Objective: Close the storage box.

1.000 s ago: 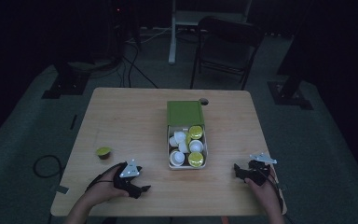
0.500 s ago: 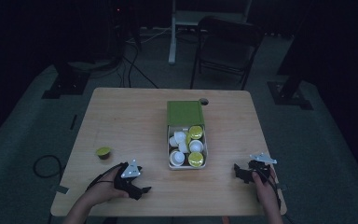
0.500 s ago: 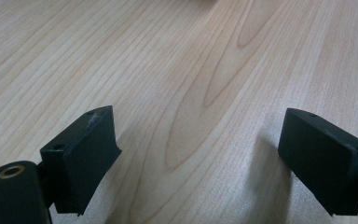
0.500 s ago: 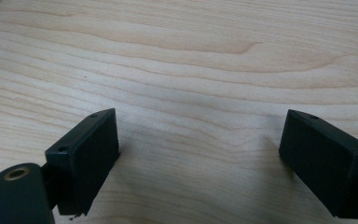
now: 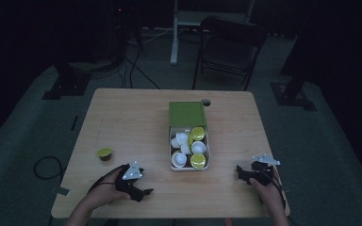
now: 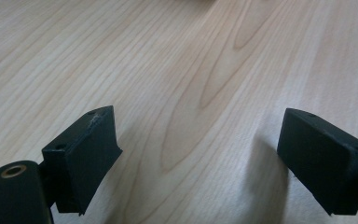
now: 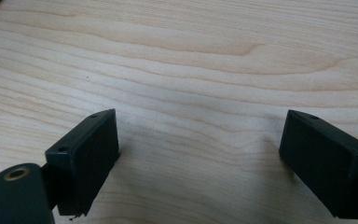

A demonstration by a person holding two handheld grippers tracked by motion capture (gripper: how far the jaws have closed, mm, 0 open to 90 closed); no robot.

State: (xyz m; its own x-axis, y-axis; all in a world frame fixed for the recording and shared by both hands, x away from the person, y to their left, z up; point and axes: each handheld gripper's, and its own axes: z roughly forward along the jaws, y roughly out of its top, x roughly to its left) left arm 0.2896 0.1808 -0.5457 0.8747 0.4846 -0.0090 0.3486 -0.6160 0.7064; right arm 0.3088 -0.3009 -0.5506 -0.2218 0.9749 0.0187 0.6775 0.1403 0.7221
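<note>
1. Left gripper (image 5: 143, 192) rests on the table (image 5: 127, 117) at the near edge, jaws apart, nothing between them; they have just been opening.
2. Right gripper (image 5: 240, 170) also parked low at the near edge, jaws spread over bare wood, empty.
3. Lone green-topped capsule (image 5: 105, 153) sits just beyond the left gripper, apart from it; likely next pick.
4. Tray (image 5: 189, 167) mid-table holds white and green capsules, green lid (image 5: 187, 113) lying behind it, open for loading.

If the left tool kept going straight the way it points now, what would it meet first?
The left tool points right along the table's near edge. Between its open jaws lies bare table; the box sits off that line, so the way looks free, though depth is unclear.
</note>
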